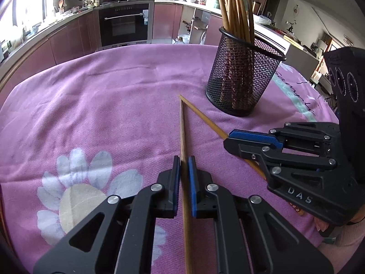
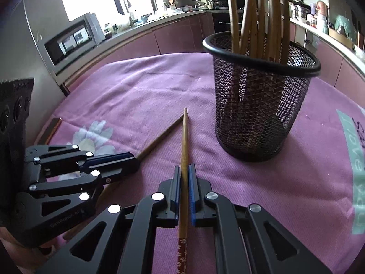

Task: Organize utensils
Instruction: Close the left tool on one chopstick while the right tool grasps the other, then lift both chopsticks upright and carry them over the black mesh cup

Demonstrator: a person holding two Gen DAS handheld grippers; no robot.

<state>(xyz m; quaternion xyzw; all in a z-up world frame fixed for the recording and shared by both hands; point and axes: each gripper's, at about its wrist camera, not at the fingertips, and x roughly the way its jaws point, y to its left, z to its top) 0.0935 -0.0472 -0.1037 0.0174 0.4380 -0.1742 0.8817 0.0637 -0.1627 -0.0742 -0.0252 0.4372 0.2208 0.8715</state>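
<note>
While each gripper, left gripper (image 1: 183, 166) and right gripper (image 2: 184, 174), clamps one chopstick (image 1: 182, 132), lift both, apparently touching at their tips, steadily toward the mesh holder (image 1: 241, 77).

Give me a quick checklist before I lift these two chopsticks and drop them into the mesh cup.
1. Left gripper shut on left chopstick: ok.
2. Right gripper shut on right chopstick: ok.
3. Chopstick tips apart: not ok, they meet at the far end.
4. Mesh cup upright: ok.
5. Room in cup: cannot tell; several chopsticks already stand inside.
</note>
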